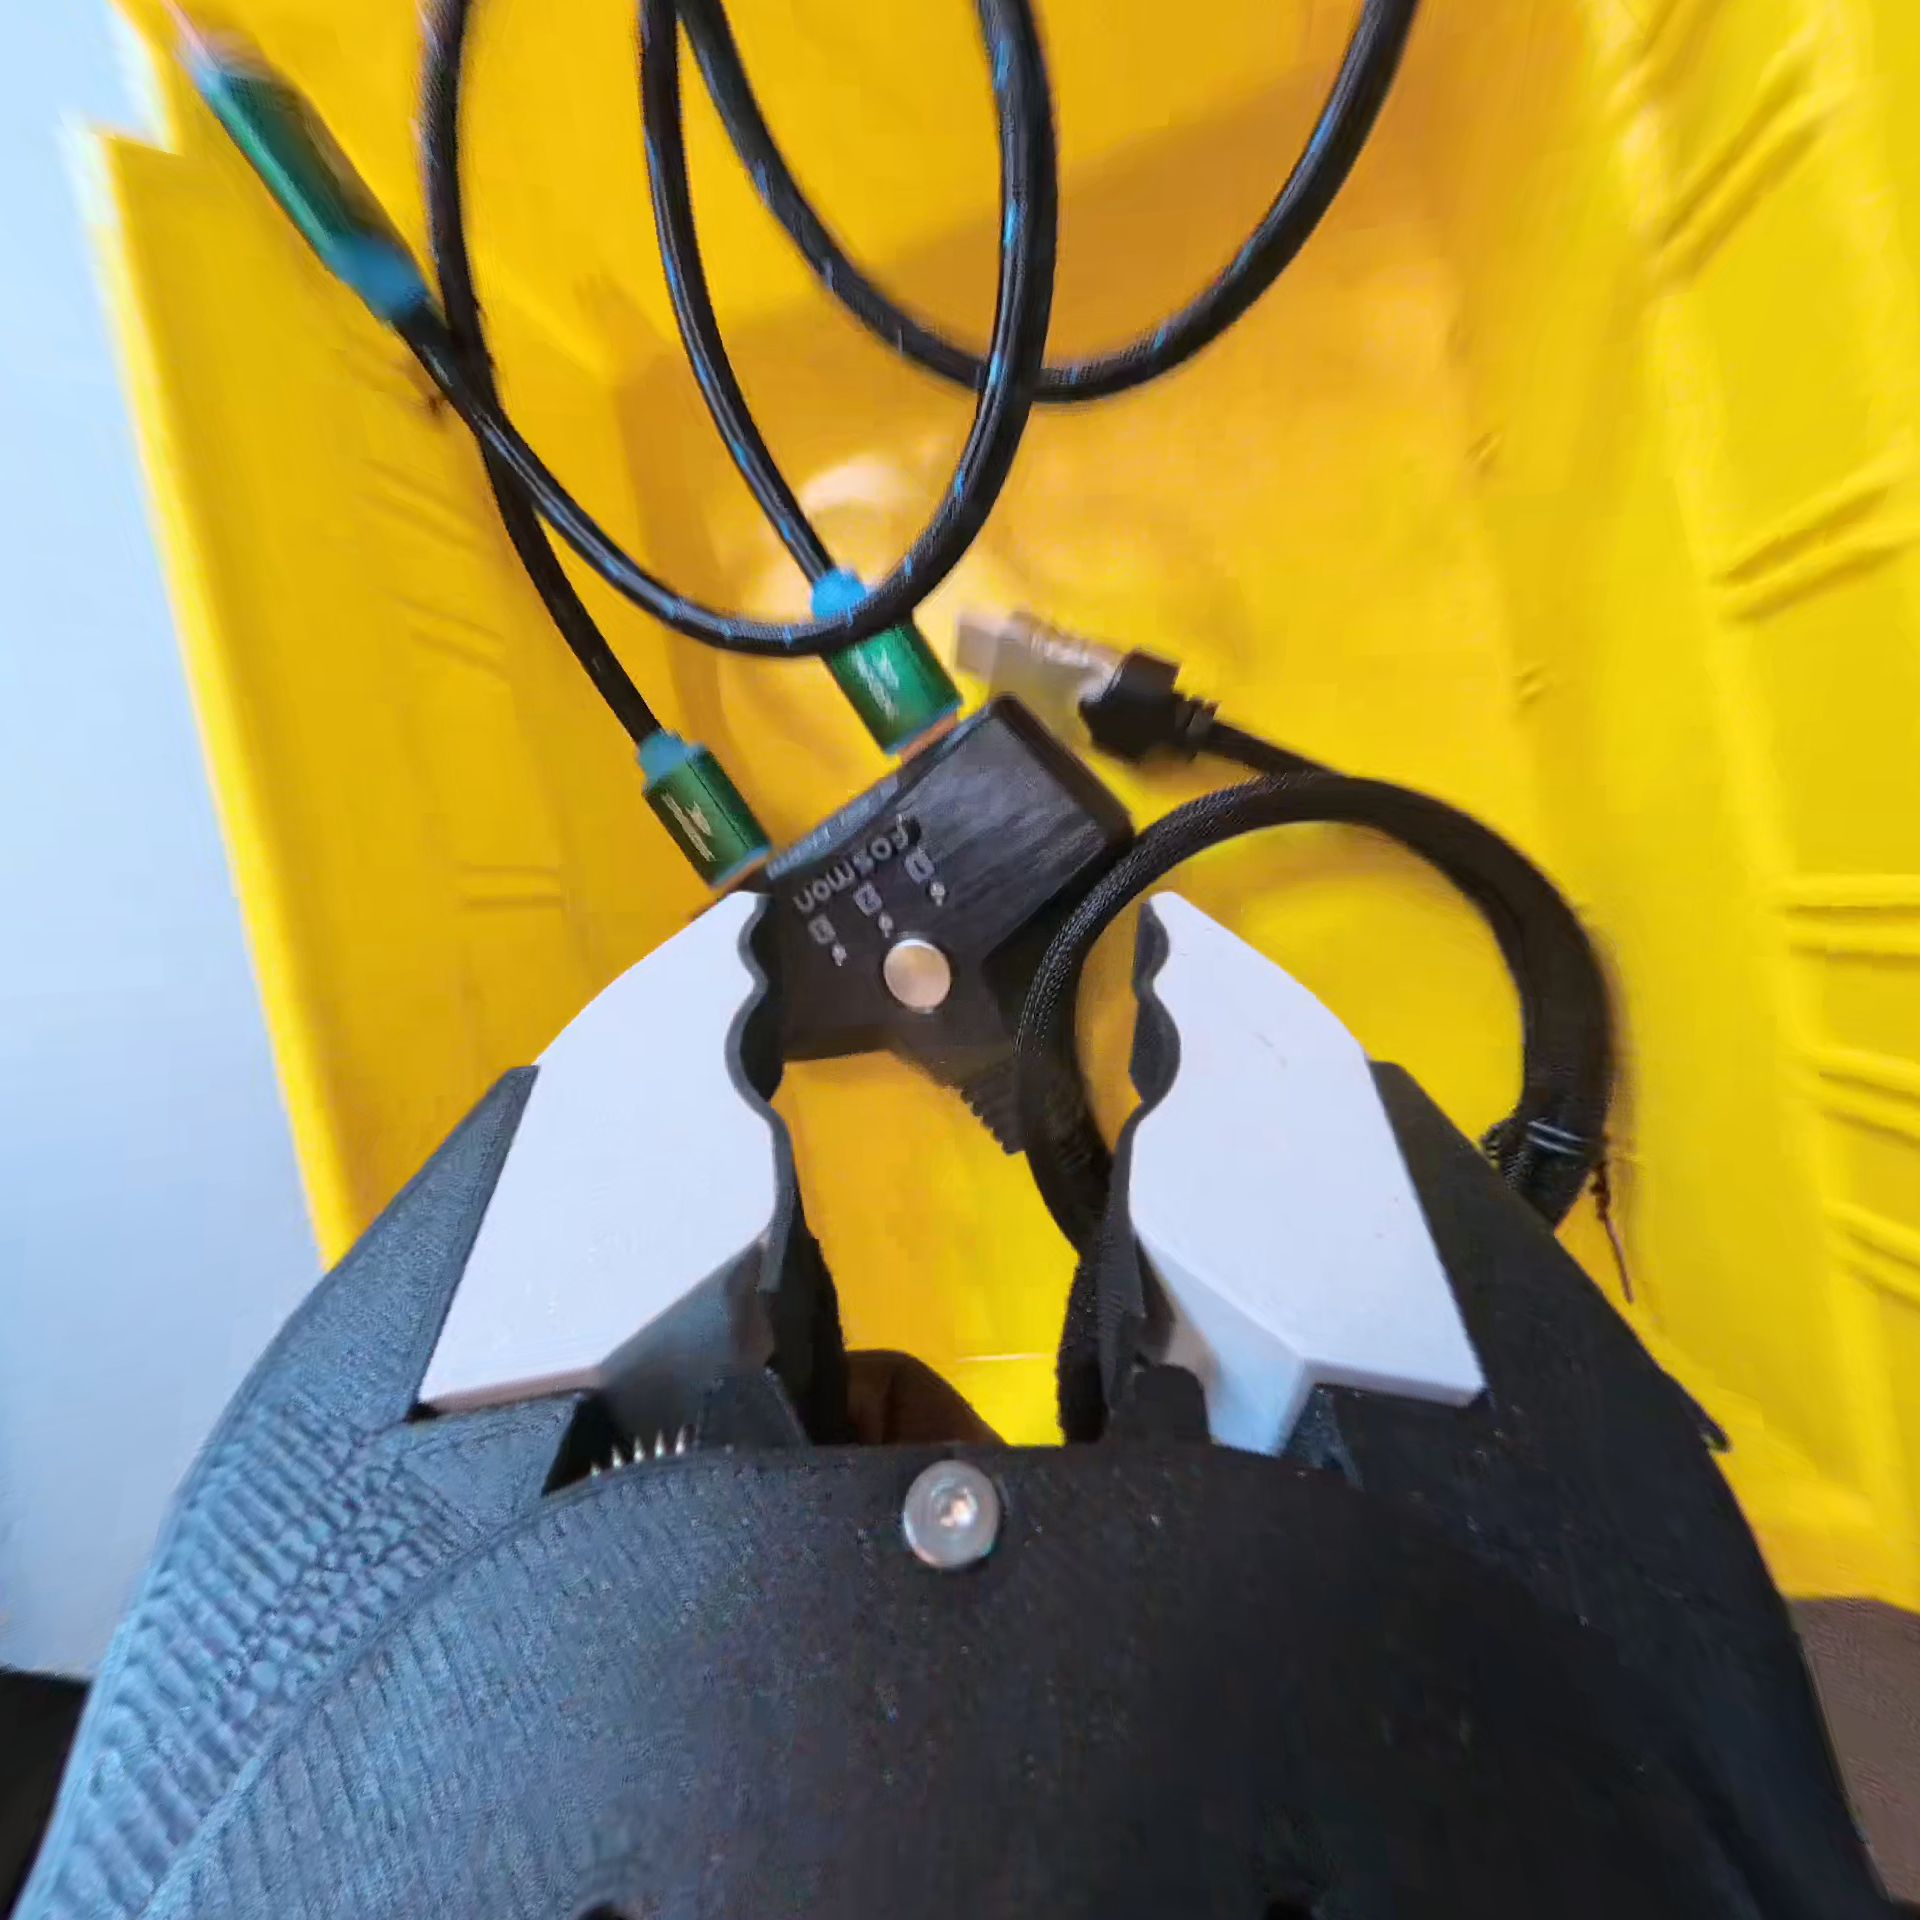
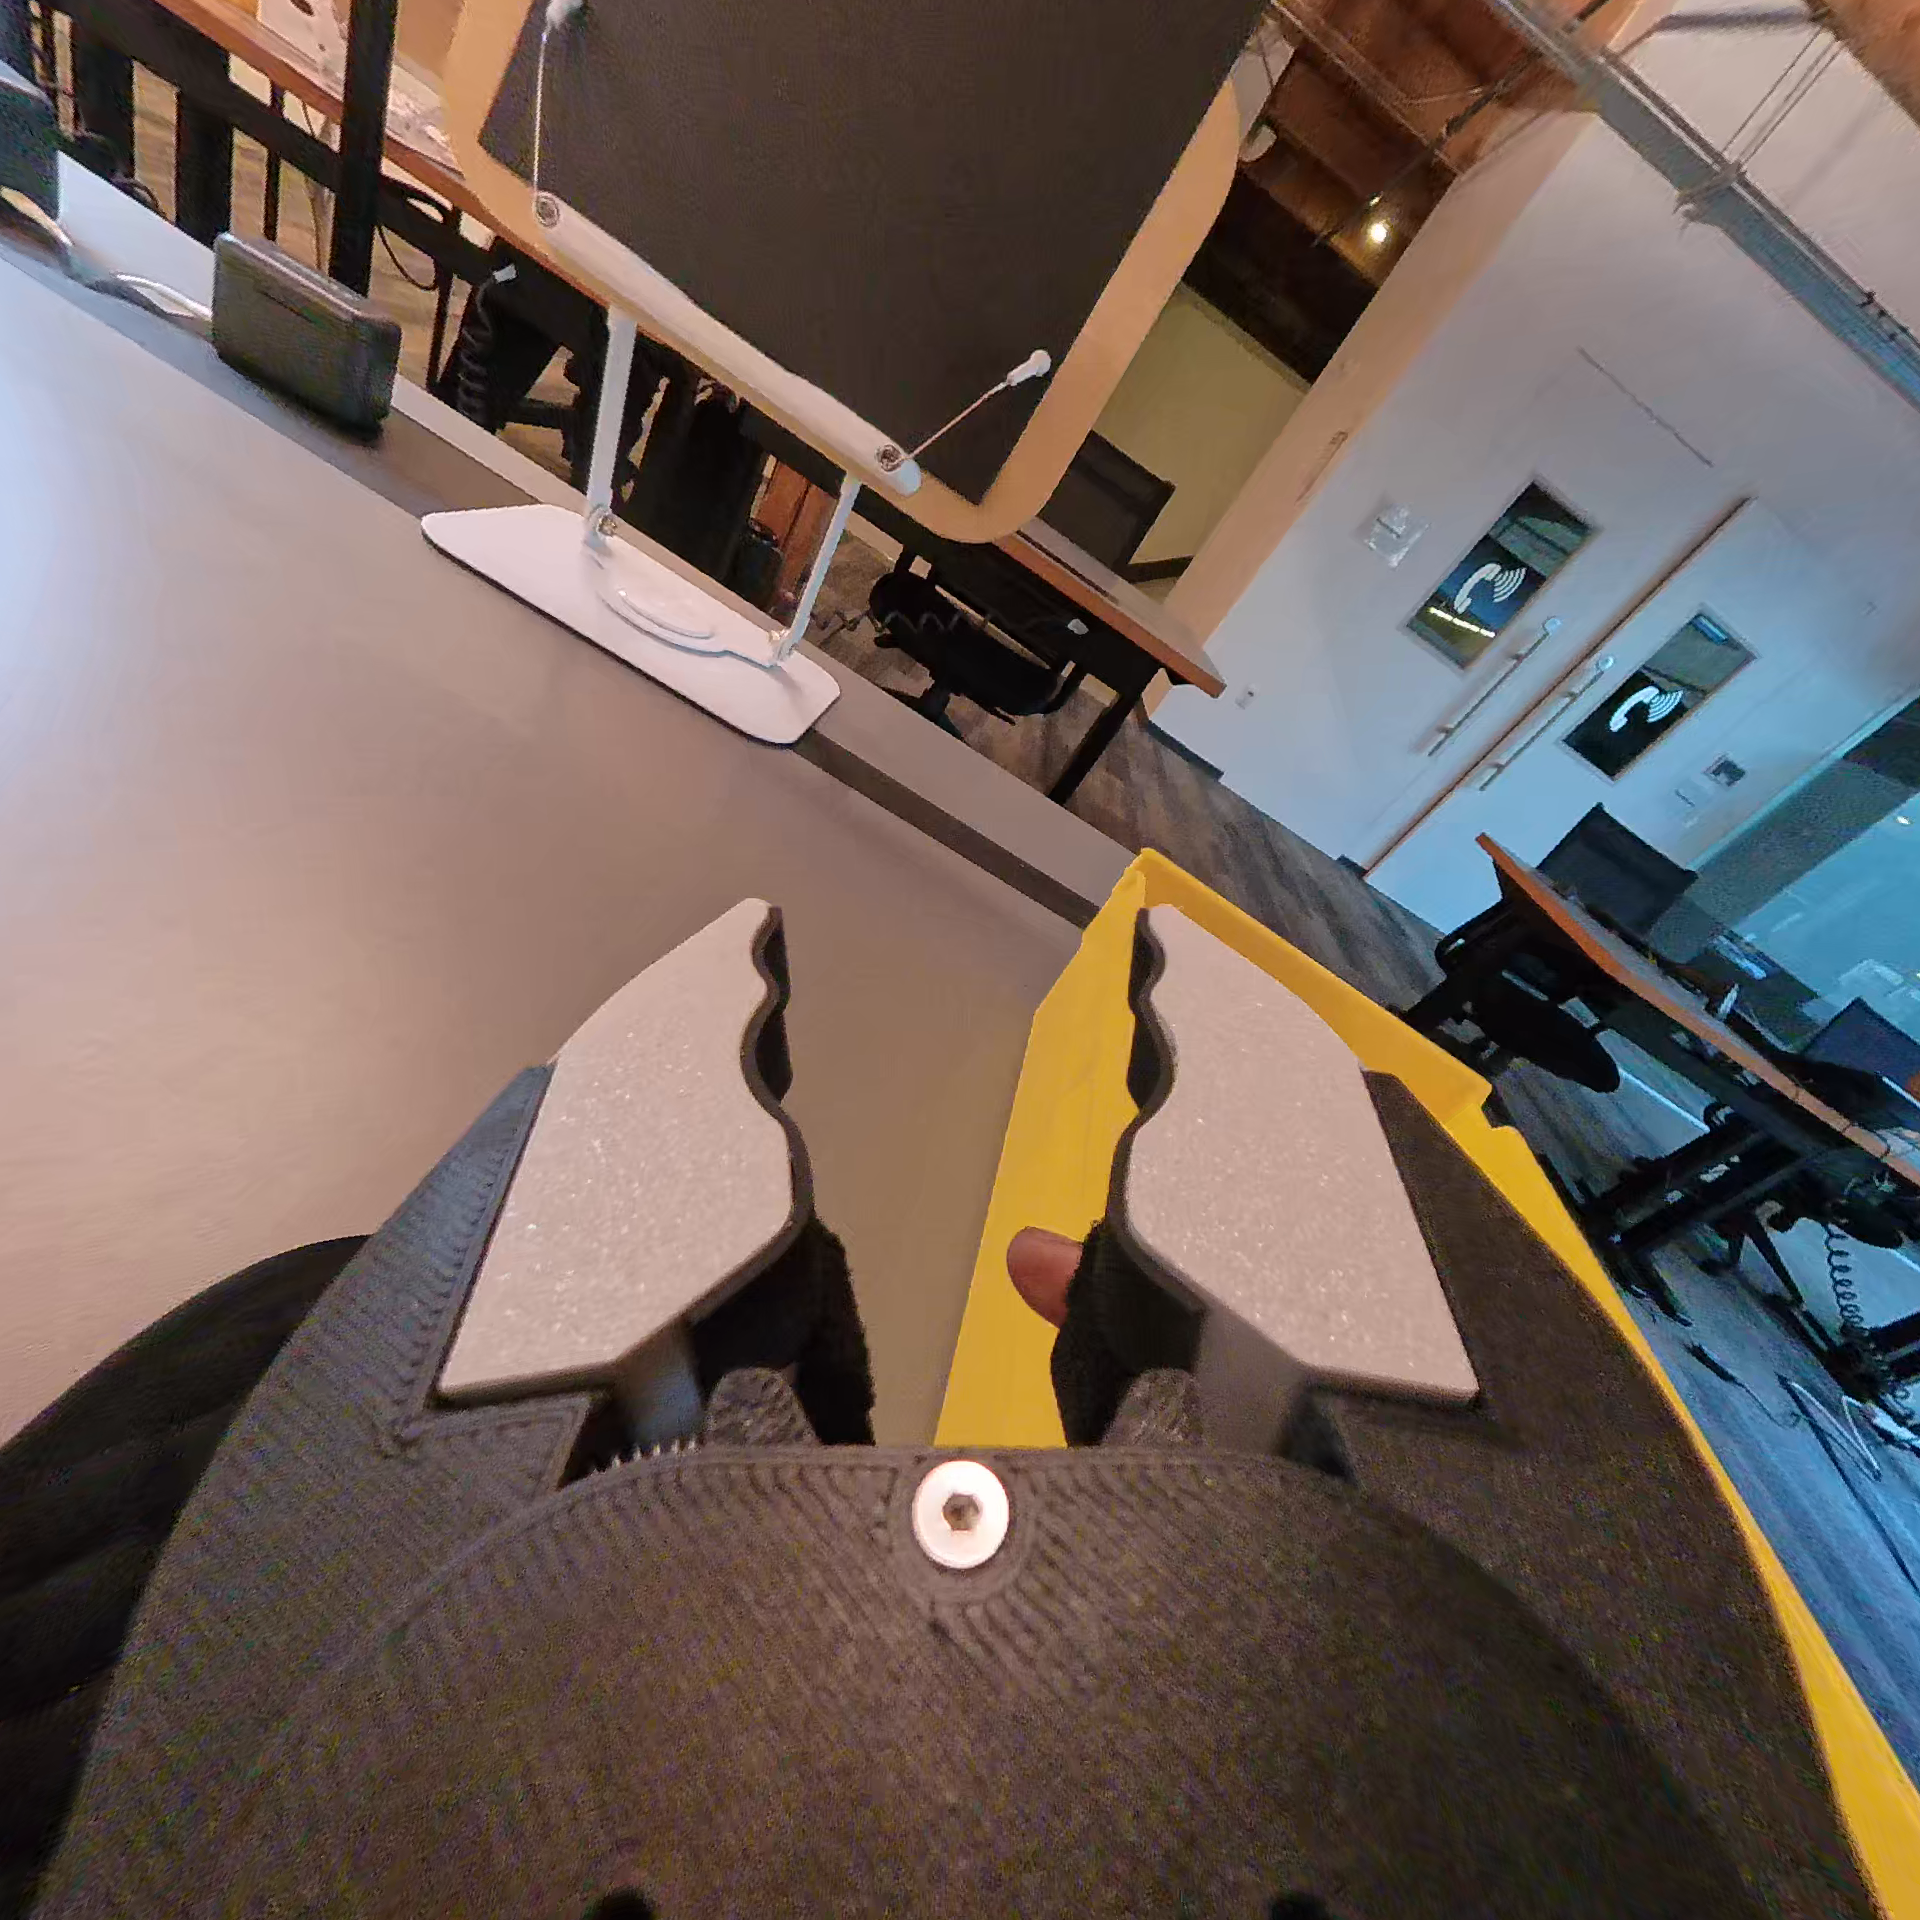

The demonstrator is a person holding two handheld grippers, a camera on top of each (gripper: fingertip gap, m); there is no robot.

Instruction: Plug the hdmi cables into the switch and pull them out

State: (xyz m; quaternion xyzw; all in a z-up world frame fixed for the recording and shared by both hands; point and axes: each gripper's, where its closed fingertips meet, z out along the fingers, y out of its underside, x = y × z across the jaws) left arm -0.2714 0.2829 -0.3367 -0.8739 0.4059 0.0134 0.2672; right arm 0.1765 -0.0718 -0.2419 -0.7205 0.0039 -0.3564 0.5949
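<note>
switch [image 1: 935,883] in bin [image 1: 1558,520], cables [image 1: 831,312] behind

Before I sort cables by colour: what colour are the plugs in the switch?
Green plugs, seen best in the left wrist view.

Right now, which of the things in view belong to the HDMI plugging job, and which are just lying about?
For the job:
- switch, black, at the left gripper tips
- two green-ended HDMI cables plugged into it
- a third green plug, loose
- right gripper, open, empty

Lying about:
- yellow bin
- white stand
- dark box on the grey table
</note>
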